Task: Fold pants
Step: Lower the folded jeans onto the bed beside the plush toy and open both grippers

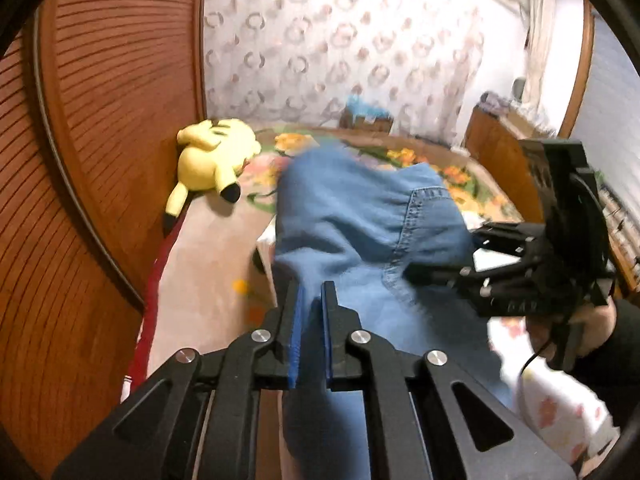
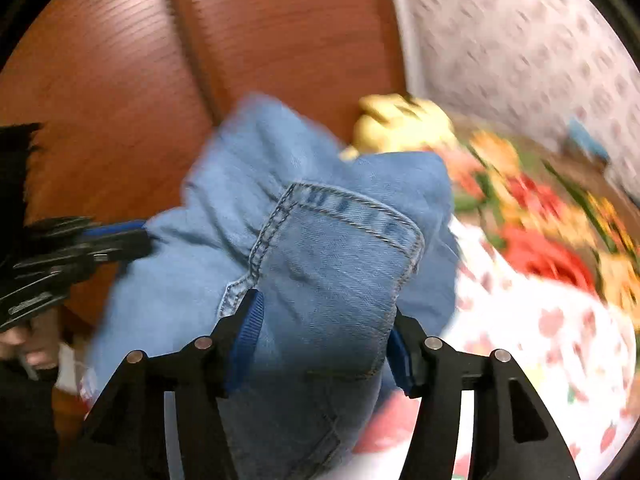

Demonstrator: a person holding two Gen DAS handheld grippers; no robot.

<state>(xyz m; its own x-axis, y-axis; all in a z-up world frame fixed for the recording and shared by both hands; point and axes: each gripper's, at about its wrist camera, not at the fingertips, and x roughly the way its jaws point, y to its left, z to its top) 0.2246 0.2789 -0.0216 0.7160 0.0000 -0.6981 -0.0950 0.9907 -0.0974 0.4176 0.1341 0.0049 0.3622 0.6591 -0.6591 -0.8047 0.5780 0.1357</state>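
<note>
Wood panelling (image 1: 100, 120) and patterned wallpaper (image 1: 340, 40) are seen behind a bed (image 1: 216, 264) spread with a floral cover (image 2: 552, 320). From the left wrist view, the left hand-held gripper (image 1: 311, 292) is seen with its blue pads (image 1: 297, 328) drawn together and clamped on a fold of the jeans (image 1: 352, 220), which are lifted off the bed and bunched between the two tools. In the right wrist view, the right hand-held gripper (image 2: 324, 324) is shown with its jaws standing apart; the denim and its stitched back pocket (image 2: 340, 248) lie between the pads, and the left pad (image 2: 246, 344) is seen against the cloth, while whether the right pad presses on it cannot be told. The same tool is seen at the right of the left view (image 1: 416, 272), held by a hand (image 1: 580, 328) in a dark sleeve. A yellow plush (image 1: 212, 160) is laid on the bed against the panelling, beyond the jeans. A wooden cabinet (image 1: 500, 148) is seen at the far right wall.
</note>
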